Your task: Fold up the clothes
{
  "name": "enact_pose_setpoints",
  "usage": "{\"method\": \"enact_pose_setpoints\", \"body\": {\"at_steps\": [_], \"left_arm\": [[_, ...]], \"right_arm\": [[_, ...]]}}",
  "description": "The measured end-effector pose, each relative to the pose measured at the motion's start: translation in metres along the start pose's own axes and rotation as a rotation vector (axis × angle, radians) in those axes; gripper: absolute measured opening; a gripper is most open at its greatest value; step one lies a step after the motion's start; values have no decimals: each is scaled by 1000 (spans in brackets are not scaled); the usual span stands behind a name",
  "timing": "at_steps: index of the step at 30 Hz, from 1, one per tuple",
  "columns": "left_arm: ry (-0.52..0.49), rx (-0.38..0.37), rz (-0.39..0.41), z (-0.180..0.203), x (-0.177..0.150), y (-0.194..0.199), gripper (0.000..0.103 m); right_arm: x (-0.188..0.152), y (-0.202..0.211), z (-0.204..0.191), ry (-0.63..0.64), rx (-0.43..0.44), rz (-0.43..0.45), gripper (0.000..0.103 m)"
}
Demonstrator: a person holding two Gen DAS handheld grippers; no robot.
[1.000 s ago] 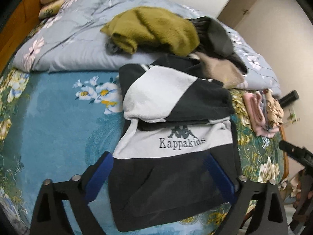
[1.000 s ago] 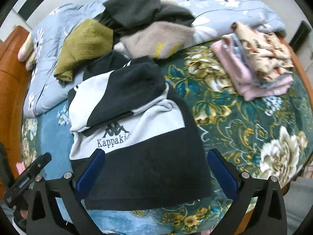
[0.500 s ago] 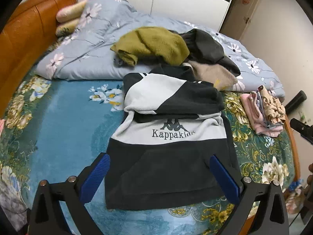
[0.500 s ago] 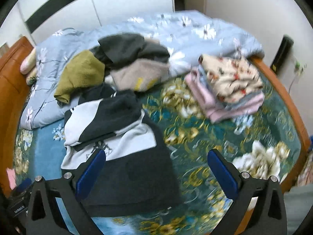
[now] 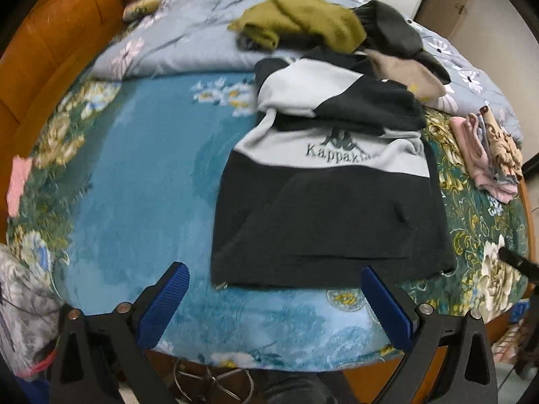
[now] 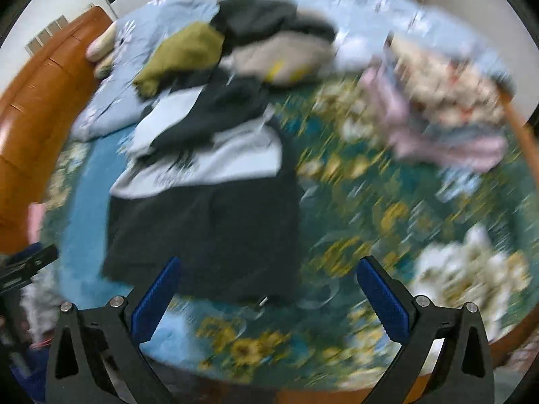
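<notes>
Hoodie [image 5: 323,181] lies part-folded mid-bed, its hem at 6 o'clock hanging near the bed [image 5: 141,168] edge, while left hand-held gripper [image 5: 276,306] and right hand-held gripper [image 6: 269,299] hover apart and empty, so a blurred, hasty grab risks dragging the folded sleeves loose.

Black-and-grey hoodie [image 5: 330,202] lies flat on bed, sleeves folded across chest, hem nearest. Beyond it, unfolded heap: olive sweater [image 5: 303,20], dark garment [image 5: 394,30], beige garment [image 5: 404,70]. Folded stack [image 5: 488,151] at right.
</notes>
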State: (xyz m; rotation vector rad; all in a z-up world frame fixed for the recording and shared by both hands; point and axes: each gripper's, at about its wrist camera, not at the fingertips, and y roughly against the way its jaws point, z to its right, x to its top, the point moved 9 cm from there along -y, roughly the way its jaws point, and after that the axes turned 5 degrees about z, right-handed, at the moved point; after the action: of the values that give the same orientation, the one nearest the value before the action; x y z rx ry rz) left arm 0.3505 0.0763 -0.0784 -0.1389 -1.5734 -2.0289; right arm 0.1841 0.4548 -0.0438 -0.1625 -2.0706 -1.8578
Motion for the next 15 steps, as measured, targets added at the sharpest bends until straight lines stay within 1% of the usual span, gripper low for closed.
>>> {"method": "enact_pose_setpoints", "body": {"at_steps": [2,5,8,9,11,13,14,15], "left_arm": [[24,-9,-22,-8,-6,-7,103],[10,8,-39,-18,-8,-23,103],[-3,-7,-71,-23,-10,-45,103],[14,-16,-75,-27,-9,-53,103],[92,-28,-96,-40,-11,-73,102],[144,-14,-116,-54,-12,-91,100],[183,-20,-134,-62,-14,-103,97],[209,-36,-147,-65,-15,-110,91]], "right_arm": [[-15,-12,6,-42,24,-46,103],[-22,-21,10,-37,16,-48,103],[-20,-31,13,-34,28,-51,103],[-19,-37,15,-43,33,-58,103],[-16,-48,18,-79,47,-68,102],[-13,-58,23,-124,61,-70,99],[-11,-65,26,-140,61,-72,95],[-10,-71,28,-149,59,-75,87]]}}
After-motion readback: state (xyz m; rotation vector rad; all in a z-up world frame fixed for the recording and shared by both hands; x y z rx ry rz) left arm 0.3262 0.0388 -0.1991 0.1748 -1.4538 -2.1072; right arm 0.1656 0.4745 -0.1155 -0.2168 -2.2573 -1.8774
